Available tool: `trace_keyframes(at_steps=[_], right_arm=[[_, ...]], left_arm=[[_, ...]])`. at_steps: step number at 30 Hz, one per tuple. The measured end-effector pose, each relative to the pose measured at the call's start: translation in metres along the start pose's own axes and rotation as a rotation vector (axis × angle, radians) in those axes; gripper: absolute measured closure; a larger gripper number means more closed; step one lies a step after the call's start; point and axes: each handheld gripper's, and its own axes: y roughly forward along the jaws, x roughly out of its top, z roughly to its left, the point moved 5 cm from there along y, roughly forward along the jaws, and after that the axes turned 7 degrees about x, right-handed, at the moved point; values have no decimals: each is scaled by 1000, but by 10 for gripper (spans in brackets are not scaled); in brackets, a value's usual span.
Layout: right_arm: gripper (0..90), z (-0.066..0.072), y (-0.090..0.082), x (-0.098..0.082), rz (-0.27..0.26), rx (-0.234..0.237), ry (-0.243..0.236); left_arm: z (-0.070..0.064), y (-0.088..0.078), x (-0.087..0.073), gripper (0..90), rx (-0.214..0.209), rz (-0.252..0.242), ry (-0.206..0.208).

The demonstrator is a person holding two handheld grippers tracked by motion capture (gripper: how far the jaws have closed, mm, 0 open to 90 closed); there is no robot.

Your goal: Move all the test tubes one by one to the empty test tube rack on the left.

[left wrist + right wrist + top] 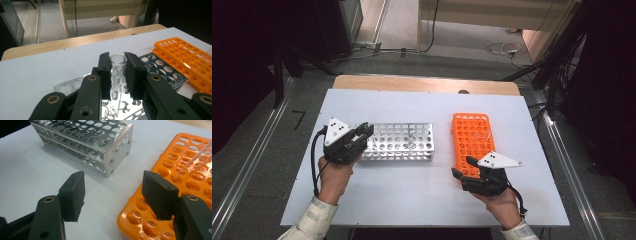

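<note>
Surface: white table top (422,195) with a bare wooden strip along its far edge; grey floor and loose cables beyond it.
Metal rack: silver perforated tube rack (399,141) sits left of centre on the table, long side running across it; its end wall with screws shows in the right gripper view (117,150).
Orange rack: orange plastic tube rack (472,140) lies right of centre, long side running away from the person, well apart from the metal rack.
Left gripper: left gripper (118,66) is at the left end of the metal rack, just above its top plate, held in the person's left hand (333,179).
Left jaws: closed on a clear glass test tube (117,75); both black pads press the tube just below its open rim.
Test tube: upright between the pads, open mouth up; its lower part reaches down over the holes of the metal rack, and whether the bottom sits in a hole I cannot tell.
Right gripper: right gripper (113,192) rests low at the near end of the orange rack, held in the person's right hand (502,205).
Right jaws: wide apart, nothing between them; one pad stands over the white table, the other over the rack's near corner.
Second tube: another clear tube (193,161) stands tilted in a hole of the orange rack, beyond the right pad.
</note>
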Motion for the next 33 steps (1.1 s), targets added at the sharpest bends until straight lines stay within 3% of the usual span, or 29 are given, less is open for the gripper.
trace_keyframes(at_steps=[17, 33], right_arm=[[339, -5, 1, -3, 11, -8, 14], [339, -6, 2, -4, 19, -9, 16]], left_arm=[[-3, 12, -20, 749, 23, 48, 48], [-6, 13, -27, 722, 12, 101, 74]])
